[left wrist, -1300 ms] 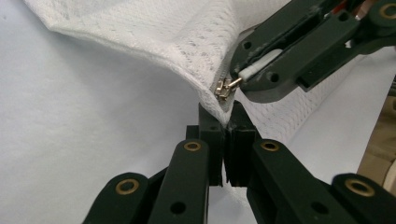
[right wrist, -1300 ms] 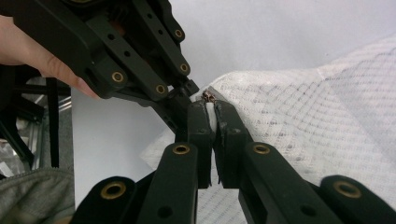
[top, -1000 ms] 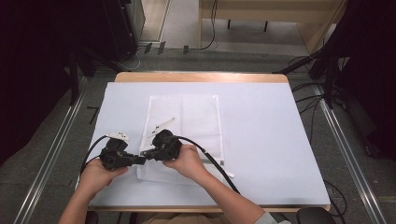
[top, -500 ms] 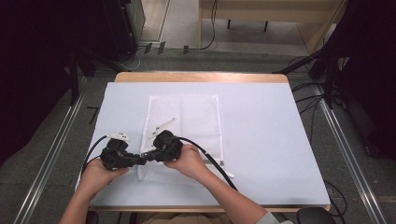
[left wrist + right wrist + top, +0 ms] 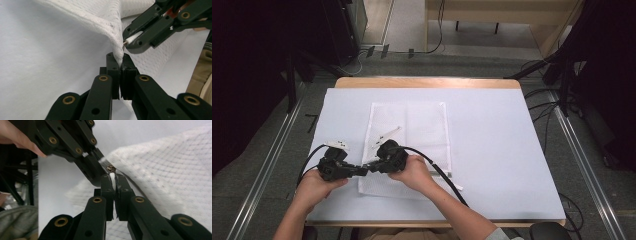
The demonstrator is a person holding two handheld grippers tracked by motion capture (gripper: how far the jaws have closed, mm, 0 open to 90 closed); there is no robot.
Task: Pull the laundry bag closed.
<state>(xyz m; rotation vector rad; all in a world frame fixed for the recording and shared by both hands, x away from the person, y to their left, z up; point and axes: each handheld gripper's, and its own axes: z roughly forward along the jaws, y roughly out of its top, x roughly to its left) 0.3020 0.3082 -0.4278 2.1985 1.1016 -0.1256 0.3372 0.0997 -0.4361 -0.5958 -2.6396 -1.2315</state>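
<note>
Comparing with a second ago, almost nothing has shifted: both hands sit at the same near-left spot of the tabletop (image 5: 492, 150), and the white mesh bag (image 5: 412, 125) lies flat where it lay. The one change is small: the left hand-held gripper (image 5: 119, 65) has just eased its jaws a touch and closed them again, and the bag's corner fabric (image 5: 117, 48) is pinched between them now, so I read that as a re-seating of the grip rather than a release. I judge the zipper is set up to be pulled, not yet run. The right hand-held gripper (image 5: 113, 185) is clamped narrow on the white zipper pull tab (image 5: 112, 178), with the little metal slider (image 5: 110, 167) just beyond its tips. In the high view the left hand-held gripper (image 5: 361, 170) and the right one (image 5: 373, 166) meet nose to nose (nearly touching) at the bag's near-left corner, with the rest of the bag stretching away from them toward the far side.
</note>
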